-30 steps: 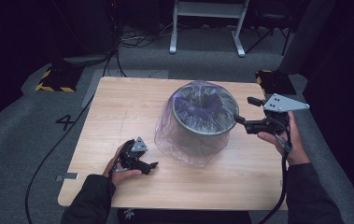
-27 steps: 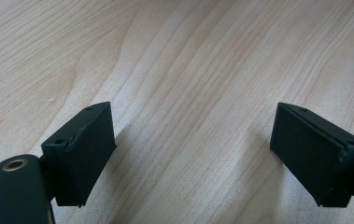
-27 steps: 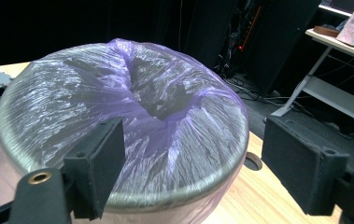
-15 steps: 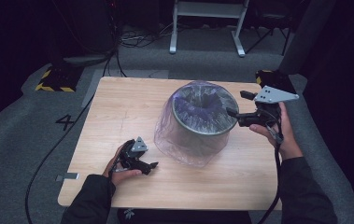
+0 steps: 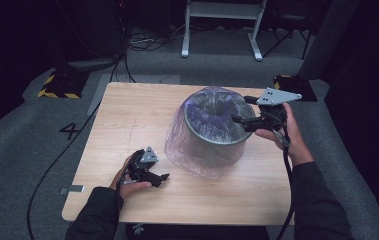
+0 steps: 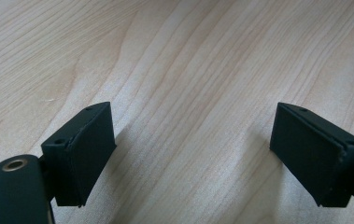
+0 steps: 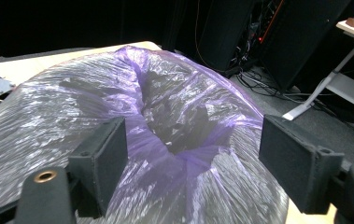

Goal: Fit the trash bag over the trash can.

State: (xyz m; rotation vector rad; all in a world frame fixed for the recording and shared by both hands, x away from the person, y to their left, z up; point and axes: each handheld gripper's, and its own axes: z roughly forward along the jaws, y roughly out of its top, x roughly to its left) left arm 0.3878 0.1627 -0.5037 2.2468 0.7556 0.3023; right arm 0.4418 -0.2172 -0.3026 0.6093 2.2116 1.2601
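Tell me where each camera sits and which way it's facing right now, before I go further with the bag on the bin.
High view: above the person's side, looking forward and down on the table; both forearms, left gripper, right gripper.
Left gripper view: on the left gripper, looking down at bare wood between open jaws.
Right gripper view: on the right gripper, looking over the purple bag, jaws open above it.
Shared: high and right gripper views both show the bag draped over the bin.

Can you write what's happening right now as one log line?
left gripper: open, low over table | right gripper: open, at bin rim | purple bag: lines bin, not gripped
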